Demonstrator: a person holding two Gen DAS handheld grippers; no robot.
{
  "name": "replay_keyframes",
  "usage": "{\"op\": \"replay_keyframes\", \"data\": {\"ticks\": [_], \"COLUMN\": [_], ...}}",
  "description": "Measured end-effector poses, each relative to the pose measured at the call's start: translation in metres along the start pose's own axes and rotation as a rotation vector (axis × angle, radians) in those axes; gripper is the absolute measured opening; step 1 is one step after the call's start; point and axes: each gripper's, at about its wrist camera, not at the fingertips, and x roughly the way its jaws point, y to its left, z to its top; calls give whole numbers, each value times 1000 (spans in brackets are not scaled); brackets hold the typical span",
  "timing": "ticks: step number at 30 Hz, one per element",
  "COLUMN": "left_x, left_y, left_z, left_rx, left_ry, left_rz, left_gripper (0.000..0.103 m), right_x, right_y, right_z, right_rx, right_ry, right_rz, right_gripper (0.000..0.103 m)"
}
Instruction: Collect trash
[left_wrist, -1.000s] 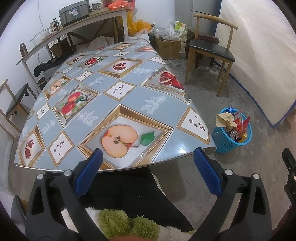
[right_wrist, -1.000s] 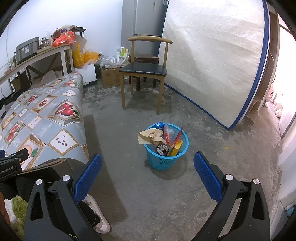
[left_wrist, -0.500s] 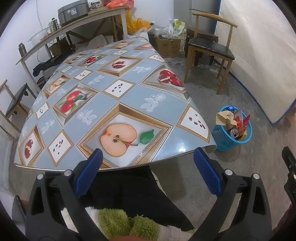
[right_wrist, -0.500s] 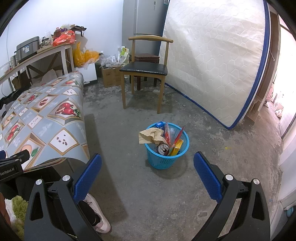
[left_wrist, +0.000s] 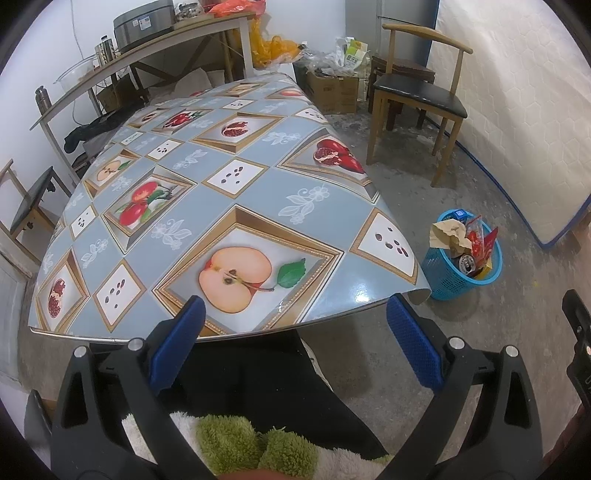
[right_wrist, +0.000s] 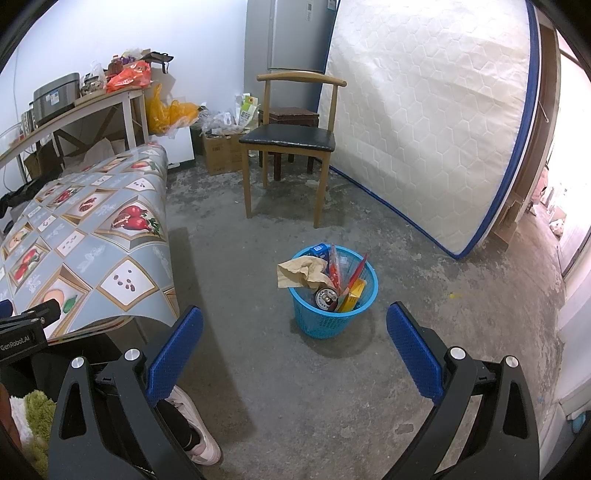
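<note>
A blue plastic basket (right_wrist: 332, 314) stands on the concrete floor, holding crumpled brown paper (right_wrist: 301, 271), a can, red wrappers and a yellow box. It also shows in the left wrist view (left_wrist: 456, 278), right of the table. My left gripper (left_wrist: 293, 345) is open and empty, at the near edge of the table with the fruit-print cloth (left_wrist: 207, 206). My right gripper (right_wrist: 293, 352) is open and empty, above the floor short of the basket.
A wooden chair (right_wrist: 295, 136) with a black seat stands behind the basket. A white mattress (right_wrist: 424, 110) leans on the right wall. Boxes and bags (right_wrist: 221, 125) lie at the back wall. The person's shoe (right_wrist: 195, 439) is below the right gripper.
The left gripper has drifted slightly, the table edge shifting a little in its view. The right view is almost unchanged. Both grippers stay open.
</note>
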Motion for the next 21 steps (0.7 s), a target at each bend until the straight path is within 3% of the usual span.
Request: {"op": "replay_keyframes", "data": {"ticks": [21], "left_x": [1], "left_y": [-4], "left_z": [-2], "left_rx": [7], "left_ry": [9], "left_rz": [-6], "left_gripper": [94], "right_x": [0], "right_y": [1], "right_z": [0], "right_rx": [-2], "right_ry": [0], "right_rz": [0], "right_gripper": [97]}}
